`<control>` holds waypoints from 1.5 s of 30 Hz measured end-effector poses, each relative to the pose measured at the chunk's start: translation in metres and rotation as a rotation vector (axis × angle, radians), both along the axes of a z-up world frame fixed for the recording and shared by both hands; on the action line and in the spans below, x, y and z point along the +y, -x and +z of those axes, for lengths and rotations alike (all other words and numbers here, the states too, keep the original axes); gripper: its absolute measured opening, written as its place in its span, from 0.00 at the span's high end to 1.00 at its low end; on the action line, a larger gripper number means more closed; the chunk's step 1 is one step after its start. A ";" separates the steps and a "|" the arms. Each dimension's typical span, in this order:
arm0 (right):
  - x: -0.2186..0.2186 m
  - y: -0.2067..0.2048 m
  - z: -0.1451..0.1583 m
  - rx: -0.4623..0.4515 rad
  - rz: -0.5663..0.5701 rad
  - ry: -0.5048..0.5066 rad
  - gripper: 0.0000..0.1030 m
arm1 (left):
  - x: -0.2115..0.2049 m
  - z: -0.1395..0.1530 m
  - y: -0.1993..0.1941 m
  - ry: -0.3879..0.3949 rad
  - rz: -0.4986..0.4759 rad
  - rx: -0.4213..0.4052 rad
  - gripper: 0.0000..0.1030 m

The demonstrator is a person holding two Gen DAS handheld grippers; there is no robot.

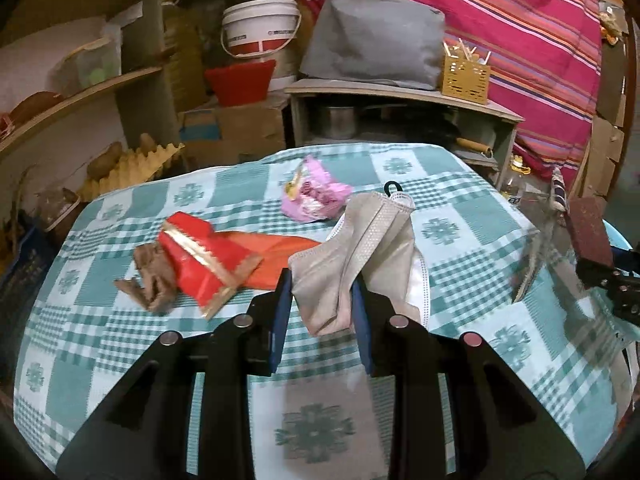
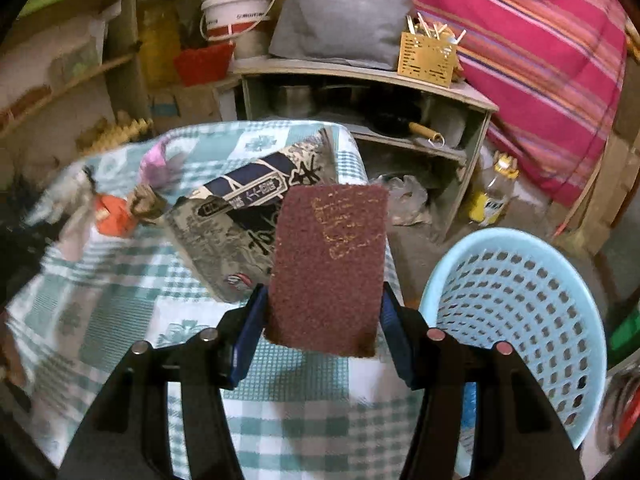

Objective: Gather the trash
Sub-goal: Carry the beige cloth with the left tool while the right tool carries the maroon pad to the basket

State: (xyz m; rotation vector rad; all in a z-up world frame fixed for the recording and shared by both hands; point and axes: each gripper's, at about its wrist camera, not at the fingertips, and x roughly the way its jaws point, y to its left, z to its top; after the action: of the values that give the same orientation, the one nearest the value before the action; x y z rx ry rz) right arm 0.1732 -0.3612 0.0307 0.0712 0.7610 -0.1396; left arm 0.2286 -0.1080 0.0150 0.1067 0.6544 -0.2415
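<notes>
My left gripper is shut on a beige face mask and holds it above the checked tablecloth. On the cloth lie a red wrapper, a crumpled brown paper and a pink wrapper. My right gripper is shut on a maroon scouring pad, held upright over the table's right edge. The pad and right gripper also show at the right of the left wrist view. A printed grey-and-navy packet lies on the cloth behind the pad. A light blue perforated basket stands right of the table.
A low grey shelf unit with pots, a grey bag and a yellow holder stands behind the table. A white bucket, red tub and cardboard boxes crowd the back left. A pink striped cloth hangs at right. A plastic bottle stands on the floor.
</notes>
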 end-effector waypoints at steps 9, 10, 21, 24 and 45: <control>-0.010 0.029 0.023 -0.108 0.071 -0.135 0.47 | -0.020 0.003 0.011 0.002 -0.029 -0.010 0.73; -0.012 0.031 0.023 -0.111 0.078 -0.159 0.47 | -0.020 0.003 0.012 0.000 -0.032 -0.012 0.73; 0.019 0.012 -0.014 0.039 0.238 -0.221 0.47 | -0.018 0.005 0.016 -0.008 -0.032 -0.017 0.73; 0.020 0.013 -0.015 0.031 0.226 -0.218 0.47 | -0.018 0.009 0.017 0.001 -0.030 -0.022 0.73; -0.128 0.081 0.017 -0.109 -0.094 -0.061 0.47 | -0.175 0.029 0.059 -0.021 -0.248 -0.061 0.73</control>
State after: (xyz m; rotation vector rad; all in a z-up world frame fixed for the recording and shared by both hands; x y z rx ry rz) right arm 0.0925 -0.4887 0.0481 0.1718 0.6533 -0.2005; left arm 0.1698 -0.2827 0.0441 0.2154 0.5831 -0.4684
